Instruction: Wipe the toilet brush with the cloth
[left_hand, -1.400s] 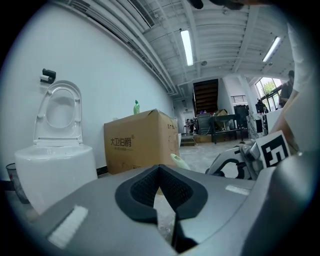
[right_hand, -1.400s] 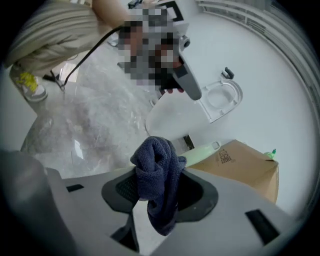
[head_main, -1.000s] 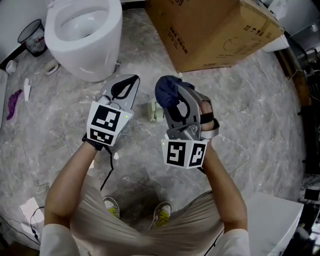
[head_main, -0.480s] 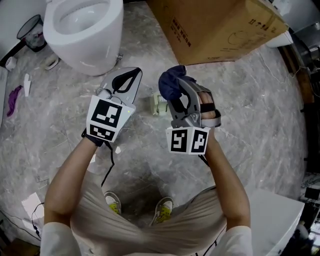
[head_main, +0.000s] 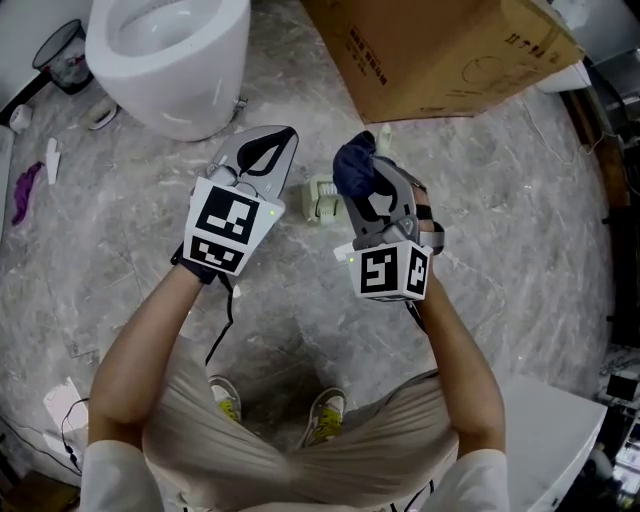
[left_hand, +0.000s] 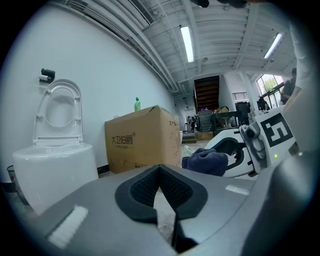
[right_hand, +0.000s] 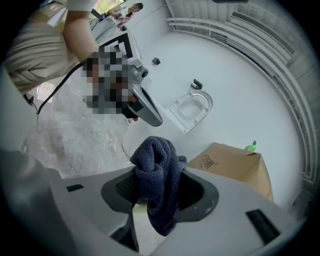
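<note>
right gripper view: the blue cloth is clamped in the right gripper, the left gripper is closed on nothing, and the toilet brush cannot be made out, so it should first be found and steadied.

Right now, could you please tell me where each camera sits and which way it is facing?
Head view: on the person's head, looking steeply down; both forearms, left gripper and right gripper show.
Left gripper view: rides the left gripper, looking along its shut jaws toward the toilet and cardboard box.
Right gripper view: rides the right gripper, looking past the cloth in its jaws at the left gripper.
Shared: all views show toilet and cardboard box.
</note>
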